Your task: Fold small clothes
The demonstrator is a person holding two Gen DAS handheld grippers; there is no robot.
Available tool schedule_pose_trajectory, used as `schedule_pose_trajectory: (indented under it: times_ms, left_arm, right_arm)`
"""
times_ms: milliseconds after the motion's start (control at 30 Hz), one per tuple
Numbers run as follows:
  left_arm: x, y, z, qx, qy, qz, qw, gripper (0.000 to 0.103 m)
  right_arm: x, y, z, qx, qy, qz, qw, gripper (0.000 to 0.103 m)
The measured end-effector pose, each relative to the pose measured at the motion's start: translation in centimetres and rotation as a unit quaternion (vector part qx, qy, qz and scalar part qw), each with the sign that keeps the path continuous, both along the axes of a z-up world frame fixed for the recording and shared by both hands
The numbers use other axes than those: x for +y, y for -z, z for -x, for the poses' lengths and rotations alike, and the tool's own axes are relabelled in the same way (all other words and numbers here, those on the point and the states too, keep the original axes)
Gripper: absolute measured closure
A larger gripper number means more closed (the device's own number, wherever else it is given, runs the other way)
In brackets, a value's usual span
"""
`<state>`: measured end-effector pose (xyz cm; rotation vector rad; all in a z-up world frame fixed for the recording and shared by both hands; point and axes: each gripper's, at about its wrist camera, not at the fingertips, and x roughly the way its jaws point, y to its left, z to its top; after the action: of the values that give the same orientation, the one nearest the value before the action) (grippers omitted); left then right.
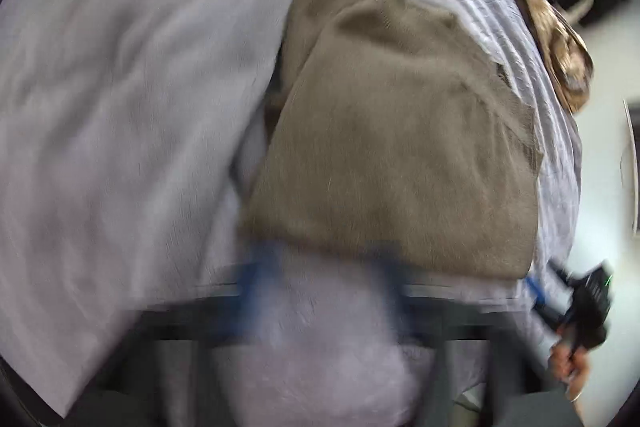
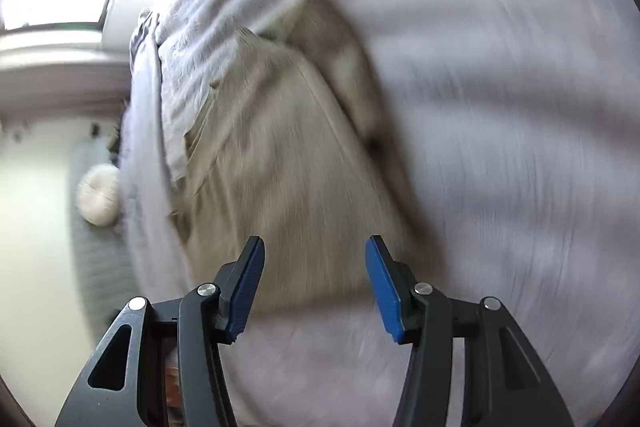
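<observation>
Both tools empty: right tool [image 2: 314, 287] spread apart, left tool [image 1: 320, 291] too blurred to tell, tan garment [image 1: 392, 147] folded mid-bed [image 1: 100, 87]; I'd risk snagging the bedsheet.

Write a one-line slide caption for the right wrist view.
Open right gripper poised over a folded tan garment lying on a pale grey bedsheet.
</observation>
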<state>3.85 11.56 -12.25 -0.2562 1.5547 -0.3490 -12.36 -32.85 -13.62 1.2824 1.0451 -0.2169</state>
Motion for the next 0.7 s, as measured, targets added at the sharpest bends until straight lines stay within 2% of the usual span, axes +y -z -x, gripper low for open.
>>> schedule_pose_trajectory:
  times_ms: [33, 133, 200, 333, 367, 400, 433, 467, 500, 567, 633, 700]
  left_arm:
    - [0.0, 0.2, 0.6, -0.007, -0.014, 0.002, 0.9999, 0.016]
    - [-0.6, 1.3, 0.7, 0.013, -0.025, 0.029, 0.9992, 0.016]
    - [-0.4, 1.7, 0.3, 0.013, -0.04, 0.035, 0.9985, 0.016]
    - [0.5, 3.6, -1.0, 0.035, -0.108, 0.057, 0.9919, 0.016]
    - [0.9, 4.0, -1.3, 0.037, -0.128, 0.063, 0.9891, 0.02]
    - [1.2, 4.2, -1.6, 0.035, -0.147, 0.071, 0.986, 0.041]
    - [1.4, 4.4, -1.8, 0.038, -0.156, 0.072, 0.9844, 0.058]
    - [1.3, 4.6, -2.1, 0.039, -0.157, 0.074, 0.984, 0.092]
    - [1.4, 4.4, -2.3, 0.038, -0.155, 0.084, 0.9836, 0.094]
    - [1.3, 2.4, -2.2, 0.005, -0.131, 0.078, 0.9883, 0.094]
    - [0.5, 0.1, -1.7, -0.038, -0.085, 0.061, 0.9938, 0.094]
    - [0.6, -0.5, -1.1, -0.052, -0.062, 0.046, 0.9957, 0.094]
  right_arm:
    - [0.6, 0.7, 0.4, 0.001, 0.011, -0.014, 1.0, 0.047]
    - [1.4, 2.6, 2.6, 0.011, 0.061, -0.041, 0.997, 0.047]
    - [1.4, 3.7, 3.0, -0.001, 0.092, -0.057, 0.994, 0.047]
    - [1.6, 5.4, 2.3, -0.001, 0.111, -0.067, 0.992, 0.047]
    - [1.7, 5.8, 2.2, -0.006, 0.121, -0.074, 0.99, 0.047]
    - [1.7, 6.1, 2.3, -0.012, 0.134, -0.082, 0.988, 0.047]
    - [1.6, 6.3, 2.1, -0.015, 0.143, -0.09, 0.986, 0.05]
    - [1.5, 6.6, 1.9, -0.02, 0.16, -0.106, 0.981, 0.077]
    - [1.3, 6.7, 1.9, -0.022, 0.168, -0.115, 0.979, 0.094]
    - [0.6, 5.7, 1.6, -0.03, 0.159, -0.115, 0.98, 0.095]
    - [0.3, 2.8, 0.2, -0.042, 0.105, -0.068, 0.991, 0.095]
    - [0.3, 0.8, -0.7, -0.038, 0.061, -0.026, 0.997, 0.095]
